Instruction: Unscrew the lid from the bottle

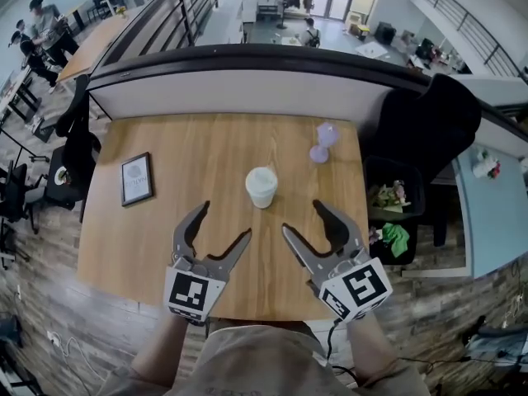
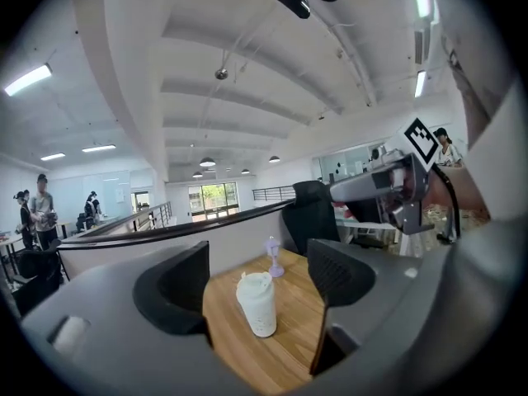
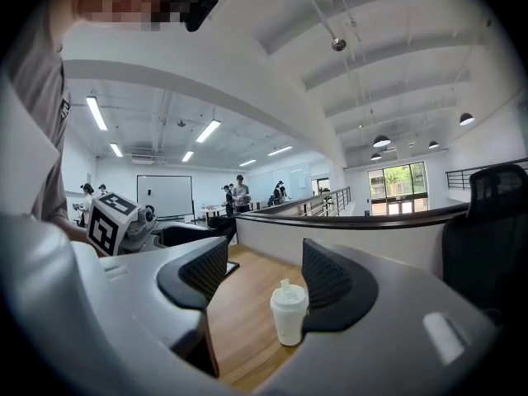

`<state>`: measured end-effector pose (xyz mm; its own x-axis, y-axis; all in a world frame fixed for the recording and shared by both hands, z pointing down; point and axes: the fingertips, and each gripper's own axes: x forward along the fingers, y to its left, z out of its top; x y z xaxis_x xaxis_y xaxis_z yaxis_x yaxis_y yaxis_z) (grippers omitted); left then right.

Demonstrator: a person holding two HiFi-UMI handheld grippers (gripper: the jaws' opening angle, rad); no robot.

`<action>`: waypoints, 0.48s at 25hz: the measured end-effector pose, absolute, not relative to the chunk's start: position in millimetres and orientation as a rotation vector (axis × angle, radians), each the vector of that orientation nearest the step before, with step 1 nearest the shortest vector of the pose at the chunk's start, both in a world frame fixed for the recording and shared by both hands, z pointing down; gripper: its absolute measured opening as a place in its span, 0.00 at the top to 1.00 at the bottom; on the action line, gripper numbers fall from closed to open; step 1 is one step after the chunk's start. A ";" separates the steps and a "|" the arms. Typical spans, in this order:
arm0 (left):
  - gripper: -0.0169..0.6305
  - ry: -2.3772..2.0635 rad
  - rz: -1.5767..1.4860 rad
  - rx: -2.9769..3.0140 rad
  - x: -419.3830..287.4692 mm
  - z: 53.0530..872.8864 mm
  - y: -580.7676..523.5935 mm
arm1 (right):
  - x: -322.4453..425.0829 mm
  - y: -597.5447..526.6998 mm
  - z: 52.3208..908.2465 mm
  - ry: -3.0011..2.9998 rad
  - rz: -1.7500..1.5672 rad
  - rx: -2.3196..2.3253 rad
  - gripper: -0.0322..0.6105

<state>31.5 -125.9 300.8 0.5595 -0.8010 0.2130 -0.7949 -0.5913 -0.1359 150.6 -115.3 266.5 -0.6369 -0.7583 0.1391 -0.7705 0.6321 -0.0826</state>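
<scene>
Bottle (image 3: pixel 287 316) lidded, free; right gripper (image 1: pixel 301 218) wide, jaw covers bottle's edge

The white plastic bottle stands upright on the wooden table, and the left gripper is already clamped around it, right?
Not clamped: the head view shows the left gripper open, short of the white plastic bottle, which stands upright on the wooden table.

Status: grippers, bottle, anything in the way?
Left gripper, right gripper open, empty. White plastic bottle upright on wooden table, lid on, untouched. Nothing between; small purple fan stands beyond.
</scene>
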 end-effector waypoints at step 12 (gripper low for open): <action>0.25 1.226 -0.445 -2.921 46.6 420.7 -208.0 | 108.6 -208.0 345.0 -2.696 0.243 1.217 0.40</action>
